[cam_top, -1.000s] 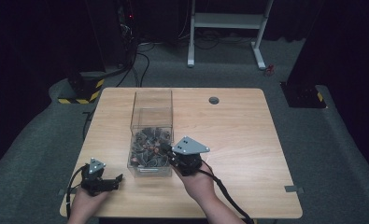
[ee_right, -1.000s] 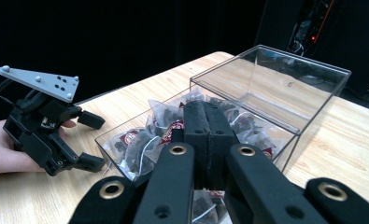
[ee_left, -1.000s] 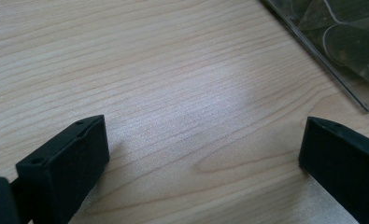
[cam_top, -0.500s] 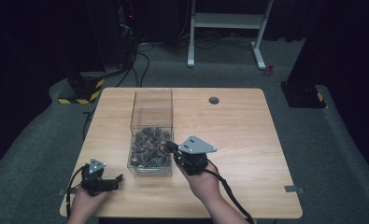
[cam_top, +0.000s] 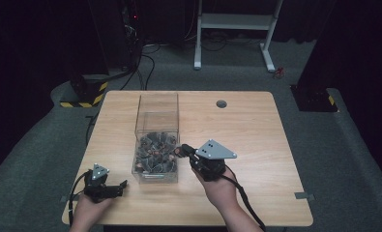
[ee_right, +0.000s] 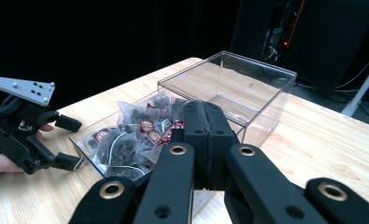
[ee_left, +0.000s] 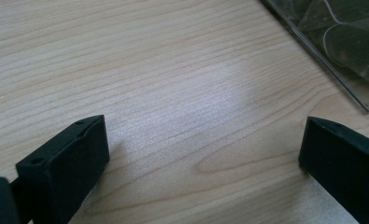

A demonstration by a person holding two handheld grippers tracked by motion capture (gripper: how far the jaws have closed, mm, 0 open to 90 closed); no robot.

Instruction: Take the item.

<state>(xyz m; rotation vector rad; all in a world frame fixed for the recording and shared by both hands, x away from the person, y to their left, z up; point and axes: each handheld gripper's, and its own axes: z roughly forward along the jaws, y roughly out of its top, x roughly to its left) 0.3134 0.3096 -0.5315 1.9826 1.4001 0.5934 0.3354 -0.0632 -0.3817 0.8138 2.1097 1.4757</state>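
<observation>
High view: a clear plastic box (cam_top: 156, 140) stands left of centre on the wooden table (cam_top: 256, 130), its near half filled with small sachets (cam_top: 154, 152). The right gripper (cam_top: 183, 151) sits at centre frame, tips at the box's right wall near a red-labelled sachet. The left gripper (cam_top: 123, 184) lies at the lower left, on the table beside the box's near left corner, held by a hand (cam_top: 89, 210).

Right gripper view: the two black jaws are pressed flat together in the lower centre, nothing visible between them. Whether they touch the box wall cannot be told. This view adds detail the high view lacks: the sachets (ee_right: 135, 135) are translucent pouches with dark contents and round red labels, and the box's far half is bare. The left gripper (ee_right: 70, 142) appears at the left edge, jaws apart.

Left gripper view: jaws stand wide at the lower corners, bare wood between them, nothing held. A corner of the box (ee_left: 341, 51) shows at the upper right.
</observation>
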